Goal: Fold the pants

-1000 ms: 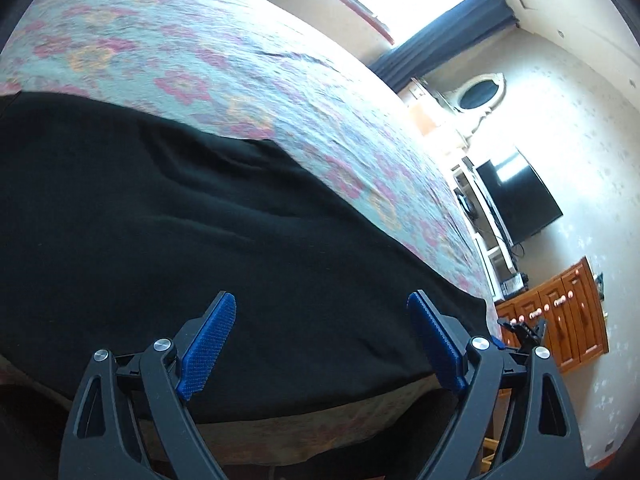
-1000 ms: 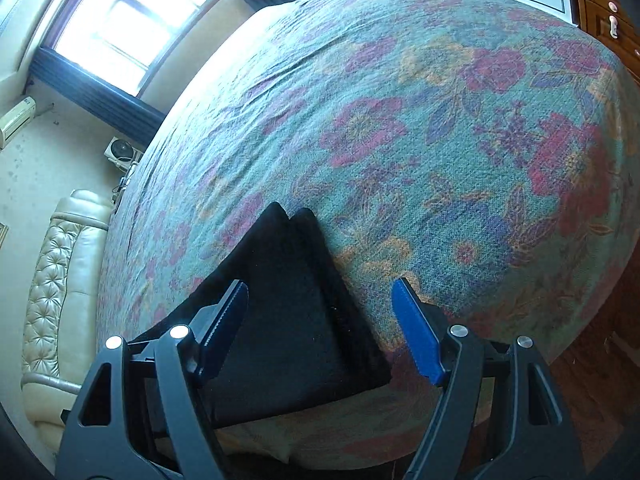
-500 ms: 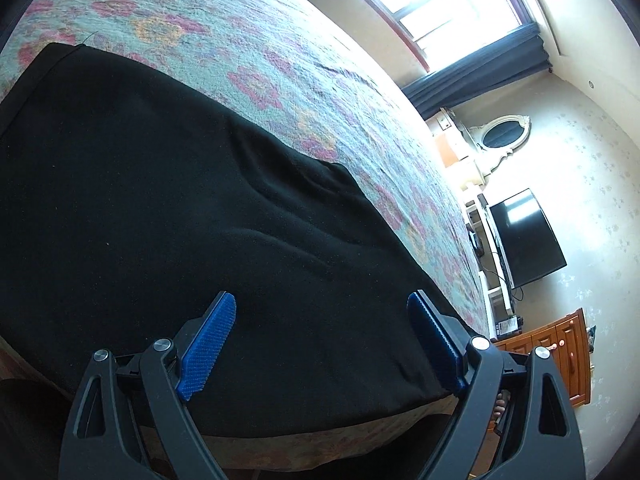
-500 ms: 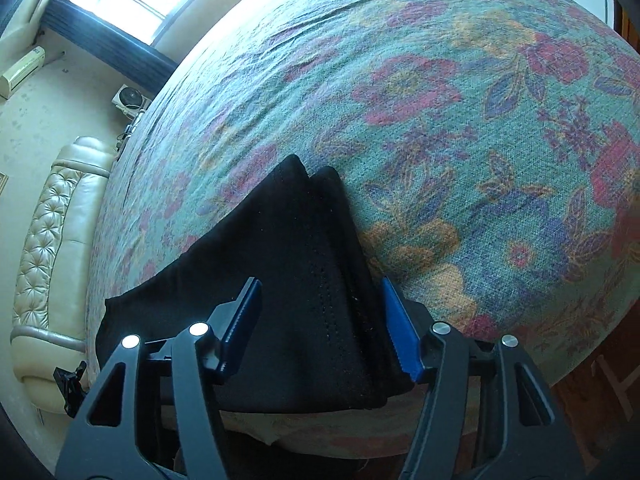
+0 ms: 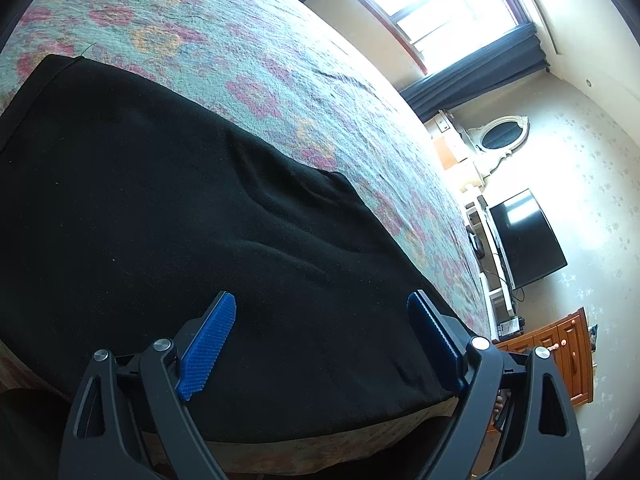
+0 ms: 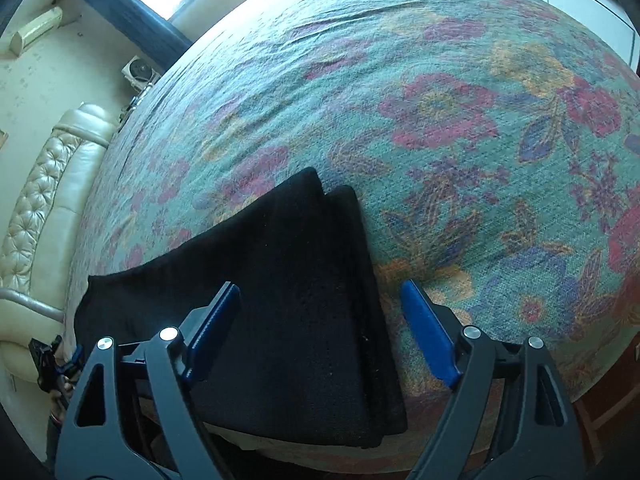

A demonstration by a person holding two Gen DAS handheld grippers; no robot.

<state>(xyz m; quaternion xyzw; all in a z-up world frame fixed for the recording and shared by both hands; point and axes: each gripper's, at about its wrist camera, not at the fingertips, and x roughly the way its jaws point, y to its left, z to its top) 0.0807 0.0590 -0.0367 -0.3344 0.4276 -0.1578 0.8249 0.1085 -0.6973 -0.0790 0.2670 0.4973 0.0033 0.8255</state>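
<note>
Black pants [image 5: 180,216] lie flat along the near edge of a bed with a floral bedspread [image 5: 280,64]. In the left wrist view they fill most of the frame, with soft creases. My left gripper [image 5: 320,344] is open, its blue pads just above the pants near the bed's edge, holding nothing. In the right wrist view the pants' leg ends [image 6: 320,280] lie doubled, one layer on the other. My right gripper [image 6: 320,332] is open and straddles that end, its right pad over the bedspread [image 6: 440,140].
A wall television [image 5: 528,240], a wooden dresser [image 5: 560,352] and an oval mirror [image 5: 500,136] stand past the bed's end. A cream tufted headboard [image 6: 36,208] is at the left of the right wrist view. A window [image 5: 432,8] with dark curtains is beyond.
Both grippers have come in lower and closer over the pants. The right gripper narrowed around the leg ends half a second ago and has opened wide again.
</note>
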